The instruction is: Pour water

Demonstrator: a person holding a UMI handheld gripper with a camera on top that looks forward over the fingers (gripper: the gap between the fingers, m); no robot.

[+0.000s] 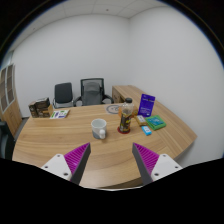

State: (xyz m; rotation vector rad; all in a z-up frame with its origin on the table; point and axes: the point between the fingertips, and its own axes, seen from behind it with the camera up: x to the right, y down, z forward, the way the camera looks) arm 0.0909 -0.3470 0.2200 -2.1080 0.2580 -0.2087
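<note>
While my gripper hovers above the near edge of a wooden table, I see a clear glass cup standing upright on the tabletop, beyond the fingertips and slightly toward the left finger. Nothing sits between the fingers; they are spread wide apart, with bare wood showing in the gap. Each finger carries a magenta pad on its inner face, and both fingers angle inward toward the middle of the table.

Just beside the cup, to its right, I see a small dark bottle-like object with something sticking out of its top; it is too small for me to tell what it is. Farther right lies a flat teal item, perhaps a book or box, with a small blue object near it. Behind those stands an upright purple sign.

On the far left part of the table I see a dark box and some papers next to it. Two office chairs stand behind the table against a plain white wall. A low wooden cabinet sits to the right of the chairs.
</note>
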